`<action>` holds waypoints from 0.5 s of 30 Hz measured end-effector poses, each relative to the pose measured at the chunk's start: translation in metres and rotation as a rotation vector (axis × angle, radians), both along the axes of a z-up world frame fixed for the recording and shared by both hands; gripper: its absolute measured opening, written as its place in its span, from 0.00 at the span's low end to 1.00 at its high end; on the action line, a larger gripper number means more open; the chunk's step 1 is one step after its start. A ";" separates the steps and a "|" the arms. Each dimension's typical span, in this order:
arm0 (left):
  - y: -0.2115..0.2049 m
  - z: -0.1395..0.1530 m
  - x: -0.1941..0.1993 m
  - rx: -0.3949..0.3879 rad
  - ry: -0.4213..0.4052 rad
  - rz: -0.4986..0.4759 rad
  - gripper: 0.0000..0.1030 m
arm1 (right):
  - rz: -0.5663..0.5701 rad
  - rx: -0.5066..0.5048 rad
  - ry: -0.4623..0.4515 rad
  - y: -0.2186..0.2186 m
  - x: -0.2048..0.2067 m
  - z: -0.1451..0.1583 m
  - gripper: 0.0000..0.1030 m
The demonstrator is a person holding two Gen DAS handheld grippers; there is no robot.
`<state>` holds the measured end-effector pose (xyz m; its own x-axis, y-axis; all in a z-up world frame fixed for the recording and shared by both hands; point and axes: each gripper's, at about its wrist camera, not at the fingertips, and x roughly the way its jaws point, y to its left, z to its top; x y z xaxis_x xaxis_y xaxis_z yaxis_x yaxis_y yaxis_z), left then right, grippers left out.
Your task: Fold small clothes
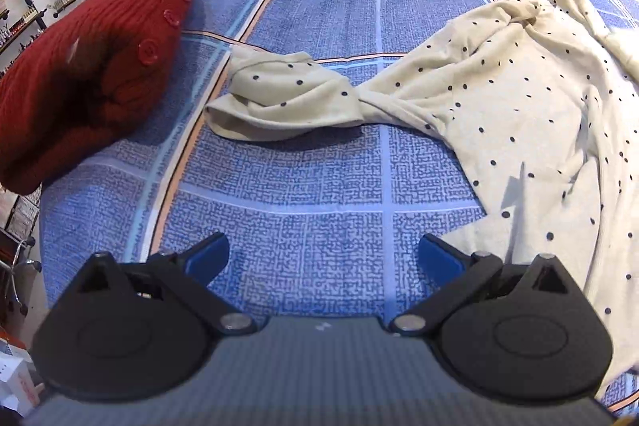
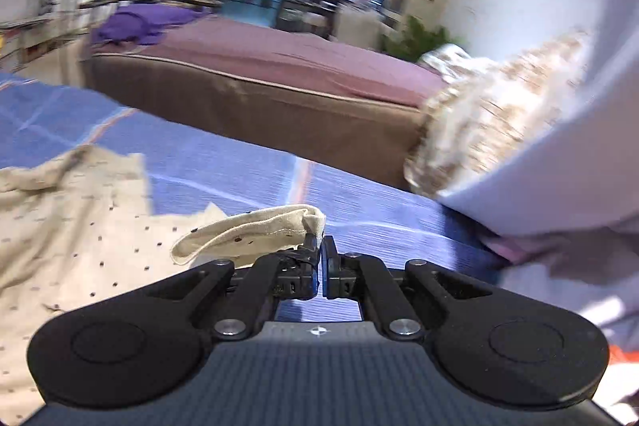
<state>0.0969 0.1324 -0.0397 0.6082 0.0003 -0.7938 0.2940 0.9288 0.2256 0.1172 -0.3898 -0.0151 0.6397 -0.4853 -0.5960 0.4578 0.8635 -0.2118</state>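
Now the dotted top [image 1: 519, 98] sprawls on the blue bedspread [image 1: 319, 186], one sleeve [image 1: 279, 94] twisted toward a red knit [image 1: 92, 66]. Its cuff [image 2: 255, 230] sits pinched in the right gripper [image 2: 320, 254]. Jaws wide, the left gripper [image 1: 323, 258] hovers over bare spread. Behind lies a brown bed [image 2: 259, 86].

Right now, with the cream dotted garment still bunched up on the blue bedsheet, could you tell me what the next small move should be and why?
Probably bring the left gripper, open over the bedsheet, forward to the twisted sleeve and pinch its cuff. The right gripper looks shut on another sleeve of the dotted garment, so drawing the two apart should spread it flat for folding.
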 end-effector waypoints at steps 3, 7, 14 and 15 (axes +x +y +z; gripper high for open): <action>0.003 0.001 0.001 -0.008 0.007 0.016 1.00 | -0.181 -0.007 0.036 -0.062 -0.023 0.000 0.02; 0.008 0.003 0.003 -0.037 0.025 0.042 1.00 | -0.223 0.045 0.064 -0.094 -0.040 -0.011 0.02; 0.019 0.019 -0.008 -0.108 0.019 0.036 1.00 | -0.114 0.058 0.044 -0.059 -0.030 -0.016 0.94; 0.020 0.021 -0.012 -0.110 0.016 0.028 1.00 | -0.082 0.008 0.033 -0.044 -0.030 -0.013 1.00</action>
